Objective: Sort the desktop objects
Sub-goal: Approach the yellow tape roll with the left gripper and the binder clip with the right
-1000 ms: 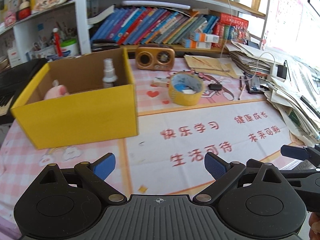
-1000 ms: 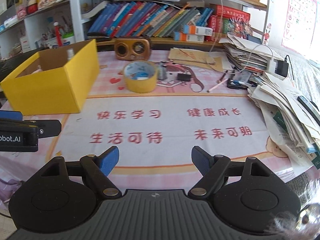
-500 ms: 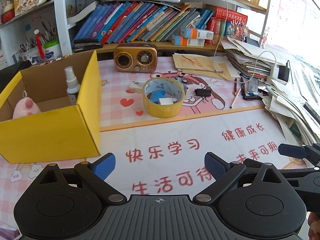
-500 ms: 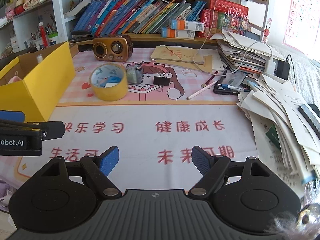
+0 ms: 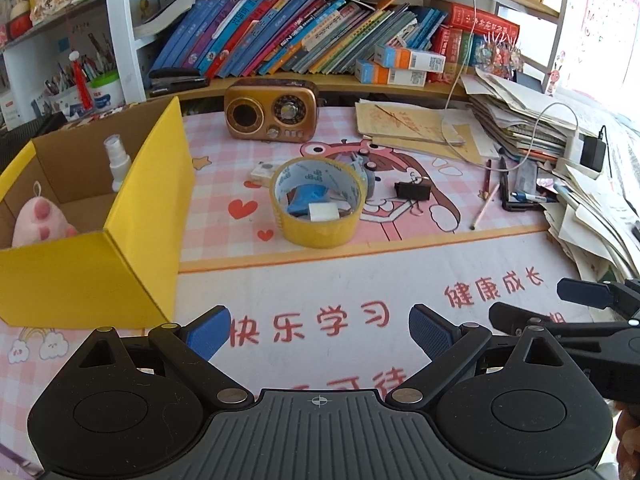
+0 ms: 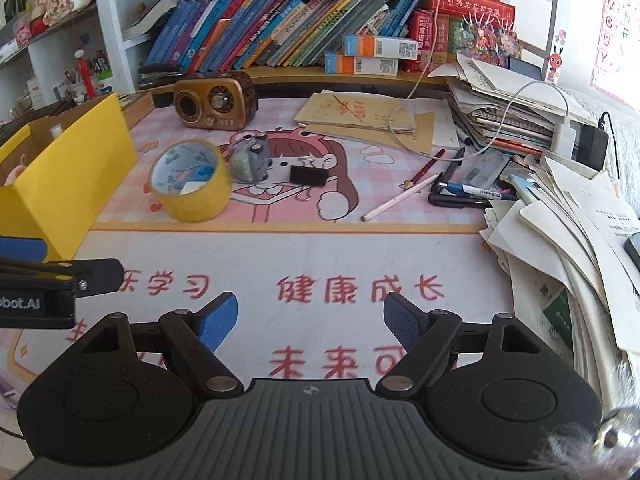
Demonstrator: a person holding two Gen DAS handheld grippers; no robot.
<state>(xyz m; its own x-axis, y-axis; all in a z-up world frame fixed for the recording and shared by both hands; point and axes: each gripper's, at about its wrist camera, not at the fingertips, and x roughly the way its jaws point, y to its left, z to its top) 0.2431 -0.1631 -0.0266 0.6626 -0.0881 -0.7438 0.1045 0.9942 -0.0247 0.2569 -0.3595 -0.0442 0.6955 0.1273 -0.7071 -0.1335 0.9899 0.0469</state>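
Sorting looks barely begun: the yellow box point(image 5: 92, 240) at the left of the frame holds only a pink plush point(image 5: 40, 220) and a spray bottle point(image 5: 117, 160). Left out on the desk point(image 5: 340, 280) near frame centre are the tape roll point(image 5: 320, 200), a binder clip point(image 6: 308, 176) and a pencil point(image 6: 400, 196). The left tool point(image 5: 320, 332) and right tool point(image 6: 310, 316) both hover with fingers spread wide, holding nothing

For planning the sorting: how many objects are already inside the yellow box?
2: a pink plush toy at the near left, a spray bottle by the far wall. The box walls may hide more.
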